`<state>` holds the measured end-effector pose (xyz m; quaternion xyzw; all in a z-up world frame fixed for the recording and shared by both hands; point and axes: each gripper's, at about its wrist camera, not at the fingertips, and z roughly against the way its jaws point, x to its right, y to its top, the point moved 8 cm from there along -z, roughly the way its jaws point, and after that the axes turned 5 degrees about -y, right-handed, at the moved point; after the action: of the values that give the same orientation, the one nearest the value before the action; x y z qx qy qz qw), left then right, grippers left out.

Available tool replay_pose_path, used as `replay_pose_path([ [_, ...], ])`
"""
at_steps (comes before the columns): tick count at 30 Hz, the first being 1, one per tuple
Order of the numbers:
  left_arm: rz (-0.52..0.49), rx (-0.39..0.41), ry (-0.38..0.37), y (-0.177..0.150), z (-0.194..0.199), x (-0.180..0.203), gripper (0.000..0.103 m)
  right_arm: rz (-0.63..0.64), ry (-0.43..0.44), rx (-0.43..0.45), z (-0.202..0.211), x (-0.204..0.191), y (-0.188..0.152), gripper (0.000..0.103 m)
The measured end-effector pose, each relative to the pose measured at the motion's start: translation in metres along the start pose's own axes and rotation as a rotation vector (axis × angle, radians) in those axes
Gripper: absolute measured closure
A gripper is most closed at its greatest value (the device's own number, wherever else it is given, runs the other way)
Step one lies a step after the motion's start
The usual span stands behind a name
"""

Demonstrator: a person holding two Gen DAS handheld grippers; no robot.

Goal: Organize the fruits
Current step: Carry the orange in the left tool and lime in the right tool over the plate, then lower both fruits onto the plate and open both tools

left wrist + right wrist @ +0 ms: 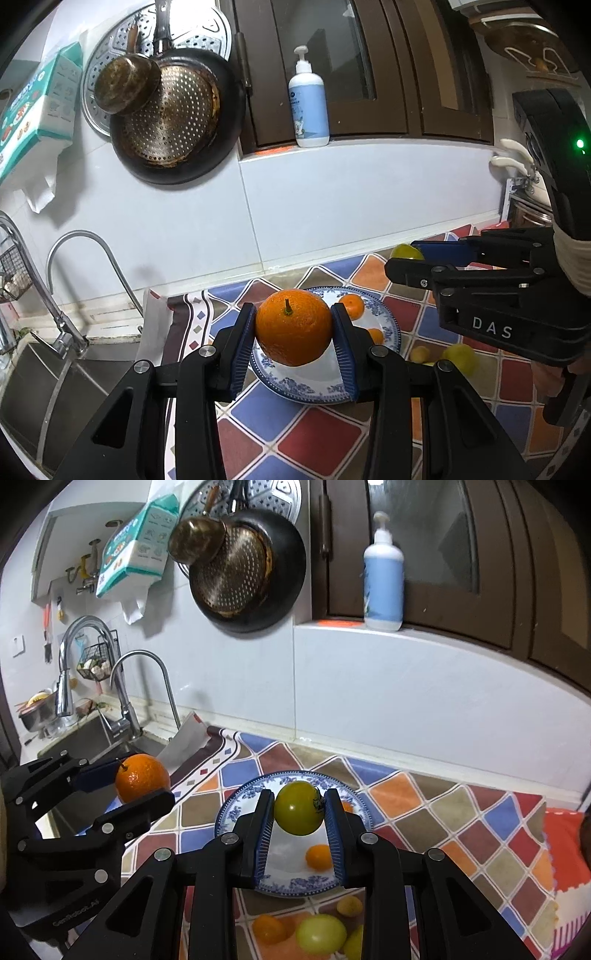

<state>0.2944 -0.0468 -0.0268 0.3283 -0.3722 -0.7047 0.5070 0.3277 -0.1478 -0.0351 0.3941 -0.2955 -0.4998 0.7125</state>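
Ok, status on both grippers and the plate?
Left gripper holding orange. Right gripper holding green tomato. Plate below, nothing blocking.

Orange fruit point(294, 328) deep orange with dark stem, tomato point(298, 807) yellow-green, plate point(236, 805) white patterned in blue floral border, surface point(406, 317) covered in multicoloured diamond check, fingers point(341, 328) black lined blue, pump bottle point(308, 110) pale blue and white.

Matt black plastic against glossy fruit and glazed china

My left hand-held gripper point(294, 326), matt black plastic with ribbed blue pads, clamps a dimpled, shiny orange point(294, 327); my right hand-held gripper point(299, 808) grips a smooth, glossy green tomato point(298, 807). The plate point(236, 805) looks like glazed ceramic, the counter point(443, 812) wears a patterned cloth, the faucet point(125, 686) is polished metal.
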Motion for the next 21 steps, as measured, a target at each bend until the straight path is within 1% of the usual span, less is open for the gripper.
replay_pose_path([
  [5,0.005,-0.03,0.006,-0.002,-0.025,-0.007,0.062,0.023,0.022,-0.038,-0.026,0.001,0.002,0.075],
  [13,0.013,-0.089,0.005,-0.012,-0.064,-0.017,0.062,0.049,0.051,-0.134,-0.077,0.005,-0.002,0.075],
  [21,0.031,-0.14,-0.006,-0.024,-0.095,-0.025,0.062,0.073,0.073,-0.203,-0.11,0.002,-0.011,0.075],
])
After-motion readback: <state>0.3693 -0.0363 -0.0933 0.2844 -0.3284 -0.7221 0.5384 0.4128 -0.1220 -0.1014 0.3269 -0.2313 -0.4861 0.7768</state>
